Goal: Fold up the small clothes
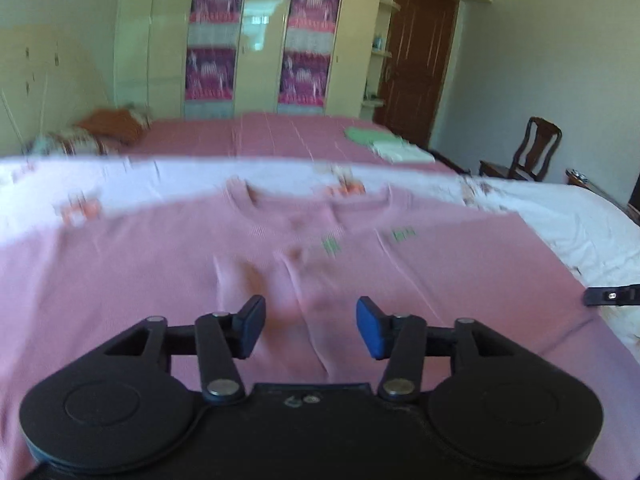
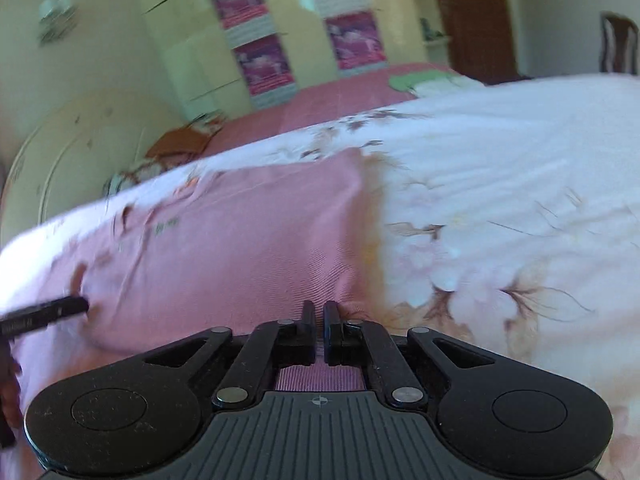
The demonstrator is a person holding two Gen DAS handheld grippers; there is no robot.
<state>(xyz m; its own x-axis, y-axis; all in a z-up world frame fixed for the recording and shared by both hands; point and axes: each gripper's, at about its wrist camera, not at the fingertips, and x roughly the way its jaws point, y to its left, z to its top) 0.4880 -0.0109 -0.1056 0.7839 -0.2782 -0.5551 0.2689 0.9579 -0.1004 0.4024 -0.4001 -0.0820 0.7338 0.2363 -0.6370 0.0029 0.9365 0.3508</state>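
Note:
A pink knit top (image 1: 160,272) with small green marks on its chest lies spread flat on the bed, neckline at the far side. My left gripper (image 1: 310,312) hovers over its middle, blue pads apart and nothing between them. In the right wrist view the same pink top (image 2: 240,240) reaches to my right gripper (image 2: 319,308), whose fingers are shut on its near right hem; the cloth puckers toward them. One finger of the right gripper (image 1: 612,295) shows at the top's right edge, and a finger of the left gripper (image 2: 44,314) shows at far left.
The top rests on a white floral sheet (image 2: 500,184). Beyond it is a pink bed cover (image 1: 260,132) with folded green and white clothes (image 1: 384,142) and an orange pillow (image 1: 112,124). A wooden chair (image 1: 532,148) stands by the door at right.

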